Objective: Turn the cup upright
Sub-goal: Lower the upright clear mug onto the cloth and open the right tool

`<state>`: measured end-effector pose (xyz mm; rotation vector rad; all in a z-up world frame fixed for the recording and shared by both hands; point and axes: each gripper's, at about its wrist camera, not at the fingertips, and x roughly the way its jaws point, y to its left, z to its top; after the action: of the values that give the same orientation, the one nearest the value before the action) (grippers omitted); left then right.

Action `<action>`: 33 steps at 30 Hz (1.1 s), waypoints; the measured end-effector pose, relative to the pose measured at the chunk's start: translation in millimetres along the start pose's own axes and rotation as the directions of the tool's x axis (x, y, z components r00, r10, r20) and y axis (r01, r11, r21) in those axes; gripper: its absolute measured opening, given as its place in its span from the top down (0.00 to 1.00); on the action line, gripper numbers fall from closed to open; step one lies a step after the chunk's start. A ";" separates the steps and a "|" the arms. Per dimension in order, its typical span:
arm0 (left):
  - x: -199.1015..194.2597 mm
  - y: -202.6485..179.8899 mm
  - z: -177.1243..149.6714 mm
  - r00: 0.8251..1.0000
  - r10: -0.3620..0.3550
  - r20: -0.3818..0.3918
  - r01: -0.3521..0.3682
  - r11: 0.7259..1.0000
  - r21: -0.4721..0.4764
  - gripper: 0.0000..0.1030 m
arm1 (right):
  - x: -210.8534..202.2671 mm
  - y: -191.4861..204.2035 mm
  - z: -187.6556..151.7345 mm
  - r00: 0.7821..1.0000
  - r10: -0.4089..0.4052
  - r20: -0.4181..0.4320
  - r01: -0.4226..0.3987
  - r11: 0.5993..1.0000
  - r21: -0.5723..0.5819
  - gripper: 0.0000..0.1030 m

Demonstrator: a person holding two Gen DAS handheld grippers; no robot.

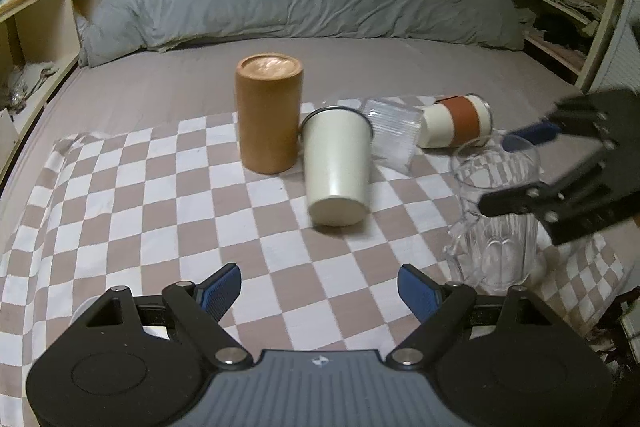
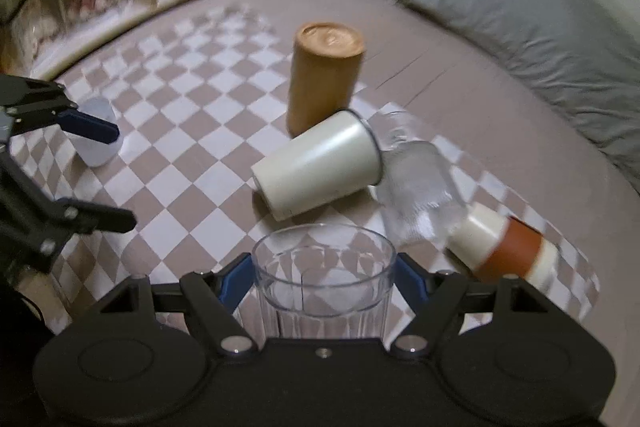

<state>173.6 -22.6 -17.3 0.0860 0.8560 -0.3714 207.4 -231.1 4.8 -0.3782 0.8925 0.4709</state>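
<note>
right gripper [image 2: 324, 281]: fingers clamp upright clear glass mug [image 2: 324, 279], lower centre | left gripper [image 1: 318, 287]: fingers spread, empty | risk: slick glass slips, topples on soft checkered cloth [image 1: 160, 195] at release

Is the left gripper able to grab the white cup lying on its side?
Probably yes. The left gripper is open and holds nothing, and only bare checkered cloth lies between it and the white cup. The brown canister stands beside the cup, not in front.
</note>
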 end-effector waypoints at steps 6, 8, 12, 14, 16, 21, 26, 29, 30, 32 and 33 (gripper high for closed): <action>-8.5 -11.9 -1.2 1.000 -0.010 0.011 0.009 1.000 0.013 0.17 | -30.4 -3.8 -47.9 0.990 -0.048 0.129 0.034 0.993 0.115 0.26; -10.2 -14.4 -1.9 1.000 -0.009 0.011 0.009 1.000 0.016 0.17 | -36.1 -3.1 -61.8 0.986 -0.059 0.158 0.036 0.989 0.141 0.25; -12.8 -18.1 -2.5 1.000 -0.006 0.010 0.006 1.000 0.014 0.17 | -40.9 -4.0 -80.2 0.975 -0.077 0.207 0.038 0.982 0.186 0.25; -15.9 -19.2 -3.4 1.000 -0.007 0.014 0.007 1.000 0.007 0.17 | -42.4 -7.4 -85.7 0.969 -0.081 0.233 0.029 0.976 0.218 0.26; -19.3 -19.6 -4.5 1.000 -0.008 0.023 0.008 1.000 0.001 0.17 | -43.7 -12.2 -91.7 0.965 -0.083 0.250 0.017 0.967 0.253 0.26; -27.1 -20.0 -3.5 0.998 -0.002 0.061 0.003 1.000 -0.011 0.17 | -54.1 -34.6 -107.0 0.937 -0.210 0.281 0.101 0.929 0.357 0.26; -29.5 -18.7 -1.2 0.996 -0.009 0.086 0.012 0.999 -0.031 0.17 | -59.5 -63.4 -122.4 0.881 -0.392 0.264 0.226 0.840 0.493 0.26; -29.1 -20.0 -0.8 0.996 -0.014 0.092 0.016 0.999 -0.028 0.17 | -57.0 -78.9 -133.3 0.853 -0.469 0.230 0.283 0.785 0.551 0.26; -29.0 -20.4 -1.1 0.996 -0.015 0.092 0.017 1.000 -0.025 0.17 | -54.4 -83.1 -136.4 0.843 -0.494 0.214 0.309 0.770 0.559 0.26; -27.9 -21.4 -1.2 0.996 -0.014 0.090 0.016 1.000 -0.022 0.17 | -48.2 -88.1 -143.2 0.830 -0.527 0.181 0.354 0.750 0.559 0.26; -27.1 -21.6 -1.0 0.996 -0.014 0.089 0.016 1.000 -0.023 0.17 | -44.9 -91.0 -146.9 0.831 -0.530 0.169 0.362 0.745 0.560 0.26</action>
<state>149.2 -34.8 4.0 0.0413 0.7732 -0.3765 136.8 -390.9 -32.3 -0.0163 0.5437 -0.1706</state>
